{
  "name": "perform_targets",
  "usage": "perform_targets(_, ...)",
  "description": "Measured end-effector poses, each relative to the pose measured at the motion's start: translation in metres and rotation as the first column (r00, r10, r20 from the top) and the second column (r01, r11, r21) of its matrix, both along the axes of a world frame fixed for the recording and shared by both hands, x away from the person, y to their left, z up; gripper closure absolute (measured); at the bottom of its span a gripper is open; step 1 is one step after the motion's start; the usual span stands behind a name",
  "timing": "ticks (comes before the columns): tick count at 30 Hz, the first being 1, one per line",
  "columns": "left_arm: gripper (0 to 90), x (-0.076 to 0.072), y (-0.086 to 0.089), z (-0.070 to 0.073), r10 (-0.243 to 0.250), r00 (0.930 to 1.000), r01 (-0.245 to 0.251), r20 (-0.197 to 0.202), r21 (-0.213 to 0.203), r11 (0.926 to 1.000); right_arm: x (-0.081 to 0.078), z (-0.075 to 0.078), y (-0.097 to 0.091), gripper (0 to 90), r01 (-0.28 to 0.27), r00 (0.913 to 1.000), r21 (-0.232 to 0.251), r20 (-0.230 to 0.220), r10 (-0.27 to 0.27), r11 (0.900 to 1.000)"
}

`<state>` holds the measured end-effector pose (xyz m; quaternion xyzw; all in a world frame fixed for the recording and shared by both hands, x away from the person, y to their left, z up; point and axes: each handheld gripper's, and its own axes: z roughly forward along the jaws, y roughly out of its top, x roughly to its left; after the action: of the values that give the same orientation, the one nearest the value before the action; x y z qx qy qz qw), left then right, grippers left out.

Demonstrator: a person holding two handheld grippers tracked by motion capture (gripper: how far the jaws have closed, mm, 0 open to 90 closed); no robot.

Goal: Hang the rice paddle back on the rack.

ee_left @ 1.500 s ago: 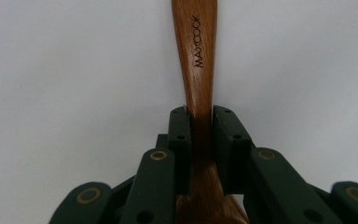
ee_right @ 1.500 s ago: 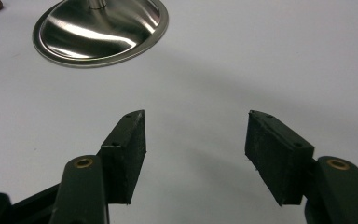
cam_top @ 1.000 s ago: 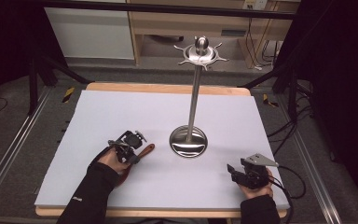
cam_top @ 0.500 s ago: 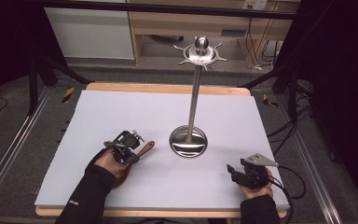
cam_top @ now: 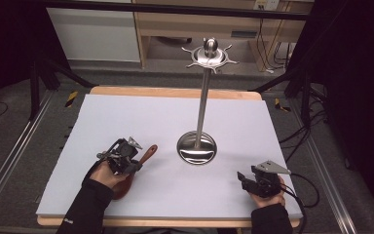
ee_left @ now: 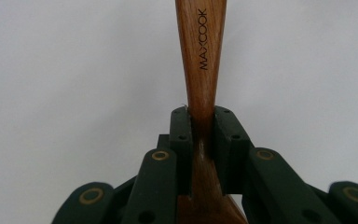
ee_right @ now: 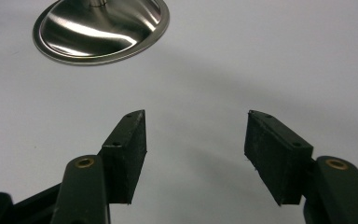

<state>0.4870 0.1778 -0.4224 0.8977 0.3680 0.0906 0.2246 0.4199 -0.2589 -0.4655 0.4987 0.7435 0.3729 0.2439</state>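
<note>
A brown wooden spoon (cam_top: pixel 139 163) lies on the white table cover at the front left, its handle marked MAXCOOK (ee_left: pixel 202 42). My left gripper (cam_top: pixel 132 166) is shut on the narrow neck of that spoon (ee_left: pixel 200 126), both pads pressed against the wood. The spoon's bowl sits under the hand. My right gripper (cam_top: pixel 242 179) rests at the front right, open, with nothing between its pads (ee_right: pixel 193 154). A tall steel stand (cam_top: pixel 202 92) with a round base (cam_top: pixel 196 147) and a hooked crown stands mid-table; its base (ee_right: pixel 100 25) lies ahead of the right gripper.
The white cover (cam_top: pixel 126 117) spreads over a wooden table top. A wooden shelf unit (cam_top: pixel 238 29) stands behind the table. Black frame legs and cables run along both sides.
The left hand and gripper have shifted slightly along the spoon, settling on its neck. The right gripper has not moved.
</note>
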Motion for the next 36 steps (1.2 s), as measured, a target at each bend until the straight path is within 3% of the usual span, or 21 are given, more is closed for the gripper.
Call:
perform_targets(7, 78.1, -0.008, 0.010, 0.007, 0.011, 0.9986, -0.008, 0.051, -0.056, 0.9984, 0.000, 0.000, 0.000, 39.0, -0.001, 1.0000, -0.002, -0.001, 0.001, 1.0000)
perform_targets(11, 78.1, -0.015, 0.018, 0.012, 0.033, 0.9960, -0.024, 0.083, -0.109, 0.9938, 0.000, 0.000, 0.001, 39.0, 0.001, 1.0000, 0.005, -0.007, -0.001, 1.0000)
perform_targets(26, 78.1, -0.030, 0.037, 0.027, 0.073, 0.9849, -0.044, 0.157, -0.185, 0.9818, 0.000, 0.000, 0.001, 39.1, -0.001, 1.0000, 0.002, -0.008, 0.001, 1.0000)
perform_targets(31, 78.2, -0.037, 0.046, 0.037, 0.094, 0.9768, -0.044, 0.192, -0.248, 0.9677, 0.000, -0.001, 0.001, 39.1, -0.003, 1.0000, -0.007, -0.002, 0.003, 1.0000)
perform_targets(36, 78.1, -0.043, 0.055, 0.047, 0.129, 0.9614, -0.046, 0.243, -0.319, 0.9465, 0.000, 0.000, 0.001, 39.1, 0.000, 1.0000, 0.000, -0.006, 0.000, 1.0000)
